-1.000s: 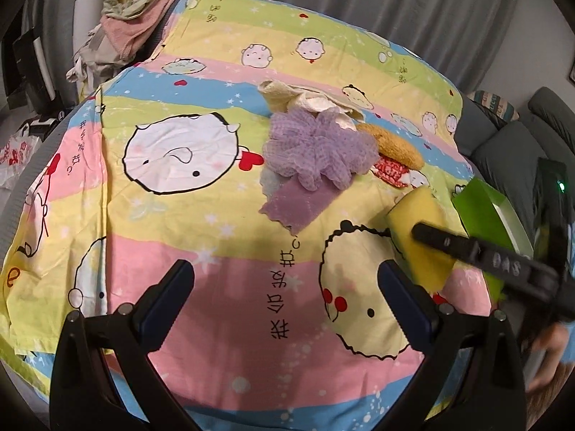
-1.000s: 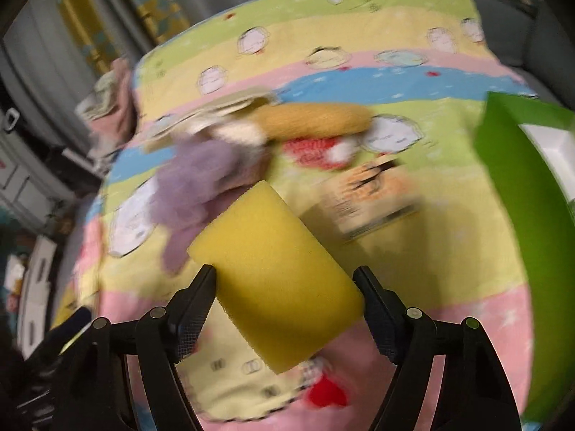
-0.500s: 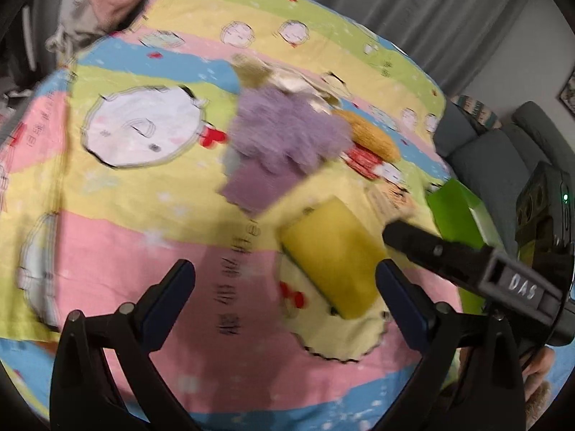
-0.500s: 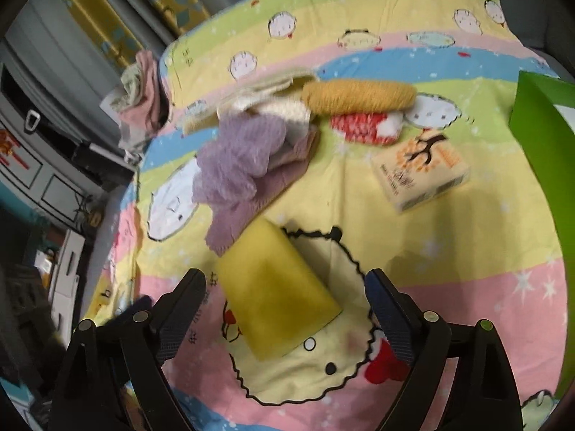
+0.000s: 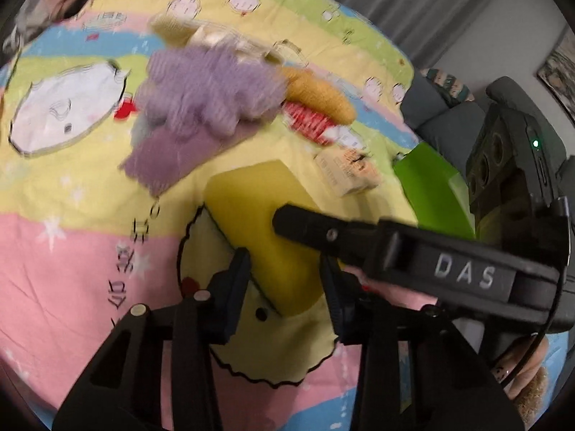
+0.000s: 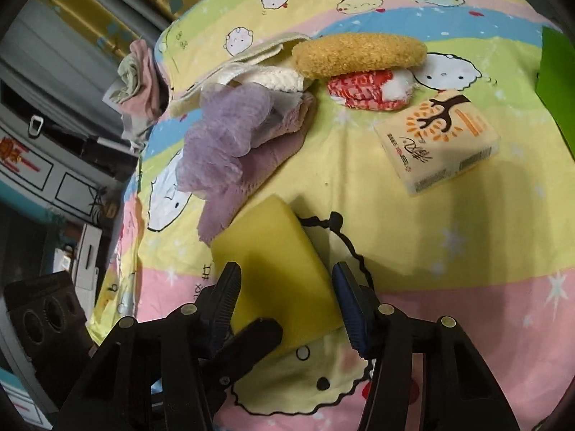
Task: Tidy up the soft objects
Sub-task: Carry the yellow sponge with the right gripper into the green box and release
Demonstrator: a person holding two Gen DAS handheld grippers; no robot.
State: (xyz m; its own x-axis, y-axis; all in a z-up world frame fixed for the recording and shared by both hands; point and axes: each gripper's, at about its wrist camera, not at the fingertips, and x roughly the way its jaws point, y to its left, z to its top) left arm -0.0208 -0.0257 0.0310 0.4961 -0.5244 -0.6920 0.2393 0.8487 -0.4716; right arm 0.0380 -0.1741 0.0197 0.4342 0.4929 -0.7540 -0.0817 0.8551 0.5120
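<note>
Both pairs of tongs are down on the yellow sponge [image 6: 276, 251] now, which lies flat on the cartoon-print bedsheet [image 6: 467, 233], just beside the purple cloth [image 6: 248, 176] and near the tissue pack [image 6: 436, 143]. The right tongs [image 6: 287, 292] are closing, jaws flanking the sponge's near end with its sides right against the pads; I can't quite call it a squeeze yet. The left tongs [image 5: 285, 287] are closing too, straddling the same block from the other side, pads at its flanks. It looks like foam: light, squashy, grippy rather than slick, nothing fragile about it. I'd judge it will give under the pads, so pinching across the narrow width near the middle looks best, not by a corner that could fold. Its long axis runs away from the right tongs toward the purple mesh pouf [image 6: 222, 143], slanting up-left in the right wrist view.
</note>
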